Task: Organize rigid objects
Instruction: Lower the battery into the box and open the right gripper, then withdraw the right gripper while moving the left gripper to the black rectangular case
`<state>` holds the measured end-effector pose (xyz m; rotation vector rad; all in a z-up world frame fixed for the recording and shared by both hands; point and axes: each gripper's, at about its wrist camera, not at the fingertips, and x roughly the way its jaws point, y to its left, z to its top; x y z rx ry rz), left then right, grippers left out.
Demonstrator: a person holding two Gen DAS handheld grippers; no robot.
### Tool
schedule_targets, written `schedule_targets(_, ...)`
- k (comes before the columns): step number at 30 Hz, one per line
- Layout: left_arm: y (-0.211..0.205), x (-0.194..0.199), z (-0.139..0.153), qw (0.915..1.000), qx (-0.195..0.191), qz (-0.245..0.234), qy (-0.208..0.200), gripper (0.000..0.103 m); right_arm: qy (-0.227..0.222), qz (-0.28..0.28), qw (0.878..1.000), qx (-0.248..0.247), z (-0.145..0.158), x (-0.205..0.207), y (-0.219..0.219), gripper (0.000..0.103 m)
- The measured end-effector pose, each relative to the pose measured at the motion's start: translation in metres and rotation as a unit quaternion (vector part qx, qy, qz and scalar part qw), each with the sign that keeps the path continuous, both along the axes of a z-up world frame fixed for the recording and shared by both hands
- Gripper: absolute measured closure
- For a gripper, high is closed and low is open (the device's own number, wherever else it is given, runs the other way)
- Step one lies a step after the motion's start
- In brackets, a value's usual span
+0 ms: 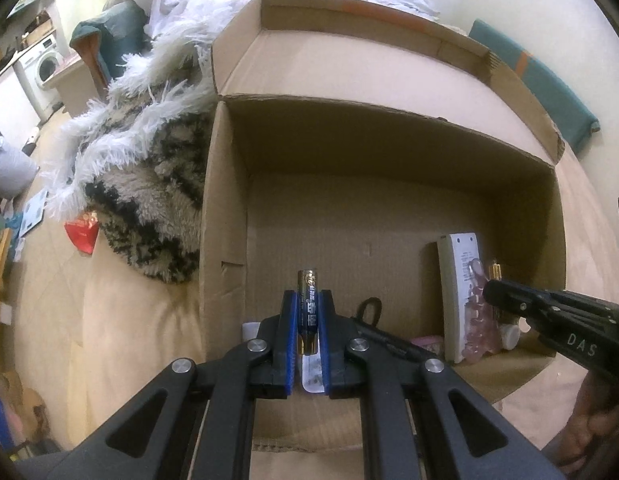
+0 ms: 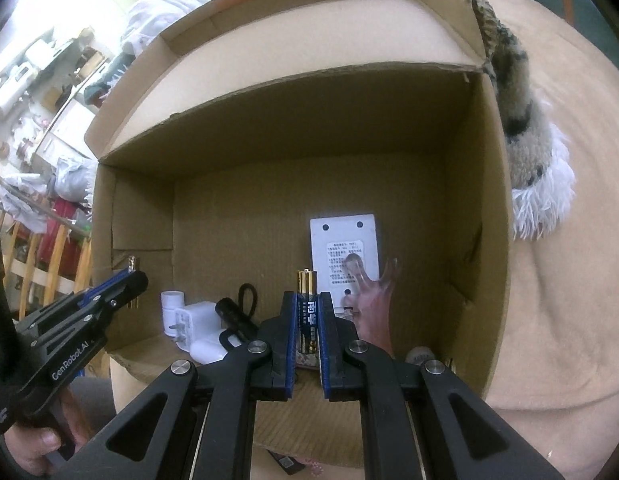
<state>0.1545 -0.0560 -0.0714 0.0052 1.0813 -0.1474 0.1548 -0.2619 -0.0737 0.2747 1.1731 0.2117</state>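
My left gripper point(image 1: 307, 295) is shut on a blue and gold battery point(image 1: 308, 304), held upright over the near edge of an open cardboard box point(image 1: 225, 200). My right gripper point(image 2: 307, 295) is shut on a second blue and gold battery point(image 2: 307, 312), also upright at the box's near edge. Each gripper shows in the other's view: the right gripper point(image 1: 494, 280) at the right, the left gripper point(image 2: 133, 272) at the left, each with a battery tip showing. Inside the box lie a white flat device point(image 2: 344, 254), a pink translucent hand figure point(image 2: 373, 300), a white plug adapter point(image 2: 193, 316) and a black flashlight point(image 2: 233, 314).
The box sits on a beige bed cover point(image 1: 121, 340). A shaggy black-and-white blanket point(image 1: 149, 184) lies against the box's left side. A red packet point(image 1: 82, 233) lies on the cover. A small white cylinder point(image 2: 172, 306) stands in the box.
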Motion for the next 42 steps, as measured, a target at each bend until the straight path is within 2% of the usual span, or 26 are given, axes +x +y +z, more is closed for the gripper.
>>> schedule_targets(7, -0.004, -0.001, -0.003, 1.0000, 0.001, -0.002, 0.007, 0.094, -0.002, -0.006, 1.000, 0.008, 0.001, 0.001, -0.004, 0.092)
schedule_targets(13, -0.008, -0.004, 0.001, 0.9999, 0.010, -0.004, -0.003, 0.093, -0.011, -0.010, 1.000, 0.015, 0.005, 0.000, -0.008, 0.092)
schedule_targets(16, -0.011, -0.006, 0.004, 0.9998, 0.017, -0.006, -0.008, 0.084, -0.018, -0.011, 1.000, 0.022, 0.008, 0.000, -0.010, 0.092)
schedule_targets(18, -0.011, -0.007, 0.006, 0.9997, 0.021, -0.007, -0.012, 0.072, -0.021, -0.013, 0.999, 0.027, 0.010, 0.000, -0.012, 0.091)
schedule_targets(19, -0.012, -0.007, 0.008, 0.9996, 0.023, -0.007, -0.015, 0.067, -0.022, -0.014, 0.999, 0.031, 0.010, 0.000, -0.012, 0.087)
schedule_targets(20, -0.012, -0.008, 0.009, 0.9996, 0.023, -0.005, -0.018, 0.055, -0.023, -0.014, 0.999, 0.034, 0.011, 0.000, -0.013, 0.084)
schedule_targets(21, -0.011, -0.008, 0.011, 0.9995, 0.023, -0.003, -0.022, 0.045, -0.024, -0.014, 0.999, 0.034, 0.011, 0.000, -0.014, 0.077)
schedule_targets(23, -0.009, -0.009, 0.016, 0.9992, 0.021, 0.002, -0.033, 0.042, -0.027, -0.014, 0.999, 0.031, 0.013, 0.000, -0.014, 0.066)
schedule_targets(25, -0.008, -0.009, 0.019, 0.9992, 0.018, 0.002, -0.036, 0.042, -0.029, -0.016, 0.999, 0.033, 0.014, 0.000, -0.014, 0.037)
schedule_targets(26, -0.008, -0.009, 0.020, 0.9992, 0.019, 0.004, -0.035, 0.042, -0.032, -0.019, 0.999, 0.035, 0.015, -0.001, -0.015, 0.034)
schedule_targets(33, -0.009, -0.012, 0.023, 0.9981, 0.047, 0.012, -0.038, 0.040, -0.035, -0.022, 0.998, 0.038, 0.019, 0.001, -0.015, 0.034)
schedule_targets(37, -0.004, -0.017, 0.030, 0.9987, 0.036, 0.011, -0.035, 0.040, -0.045, -0.023, 0.998, 0.044, 0.027, -0.004, -0.019, 0.034)
schedule_targets(42, 0.002, -0.028, 0.041, 0.9982, 0.043, 0.020, -0.038, 0.040, -0.054, -0.030, 0.997, 0.046, 0.038, -0.018, -0.024, 0.034)
